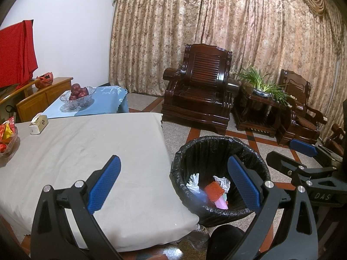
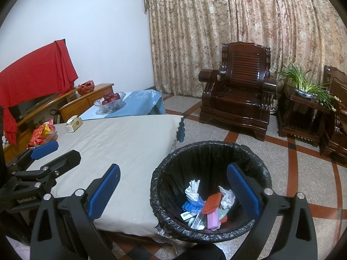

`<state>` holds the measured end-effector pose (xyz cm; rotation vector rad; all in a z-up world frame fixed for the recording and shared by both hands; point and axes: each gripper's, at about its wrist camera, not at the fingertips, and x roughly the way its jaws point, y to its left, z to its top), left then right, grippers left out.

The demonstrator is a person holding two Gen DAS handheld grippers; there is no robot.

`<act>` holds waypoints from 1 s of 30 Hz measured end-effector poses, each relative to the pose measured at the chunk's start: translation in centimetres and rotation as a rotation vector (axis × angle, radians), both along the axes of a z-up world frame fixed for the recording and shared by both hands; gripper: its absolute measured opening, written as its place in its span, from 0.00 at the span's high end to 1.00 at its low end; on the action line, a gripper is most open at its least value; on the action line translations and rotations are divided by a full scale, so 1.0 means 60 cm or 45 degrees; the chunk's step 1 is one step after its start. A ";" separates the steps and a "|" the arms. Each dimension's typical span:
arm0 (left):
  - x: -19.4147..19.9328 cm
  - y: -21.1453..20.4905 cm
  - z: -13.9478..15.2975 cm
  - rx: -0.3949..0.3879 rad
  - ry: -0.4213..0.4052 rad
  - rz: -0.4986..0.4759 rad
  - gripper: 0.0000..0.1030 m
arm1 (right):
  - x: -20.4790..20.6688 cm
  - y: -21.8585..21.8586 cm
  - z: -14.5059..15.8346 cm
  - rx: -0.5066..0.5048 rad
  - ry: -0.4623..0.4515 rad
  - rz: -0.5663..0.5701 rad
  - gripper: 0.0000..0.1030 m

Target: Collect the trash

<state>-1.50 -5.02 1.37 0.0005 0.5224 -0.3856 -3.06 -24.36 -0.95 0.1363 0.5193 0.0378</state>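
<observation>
Two empty claws are held wide apart over a bench corner and a lined bin.

The left claw (image 1: 171, 182) and right claw (image 2: 173, 184) are both spread fully, nothing gripped. The trash (image 2: 206, 203), crumpled paper, an orange piece and wrappers, is seen inside the black-lined bin (image 2: 263, 173) at lower centre, touching the corner of the grey-clothed bench (image 1: 86, 147). At the frame's left, a tissue box (image 1: 39, 123), a snack dish (image 1: 7, 138) and an apple bowl (image 1: 77, 95) are set. Dark wooden armchairs (image 1: 199, 91) are placed before the curtain (image 1: 206, 21).
</observation>
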 end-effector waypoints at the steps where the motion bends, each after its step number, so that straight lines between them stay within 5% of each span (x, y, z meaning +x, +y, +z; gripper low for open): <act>1: 0.000 0.001 0.000 0.000 0.001 0.000 0.07 | 0.000 0.000 0.000 0.000 0.000 0.000 0.06; 30: 0.000 -0.001 0.003 0.001 0.002 -0.001 0.07 | 0.003 0.006 0.002 -0.003 0.004 0.000 0.06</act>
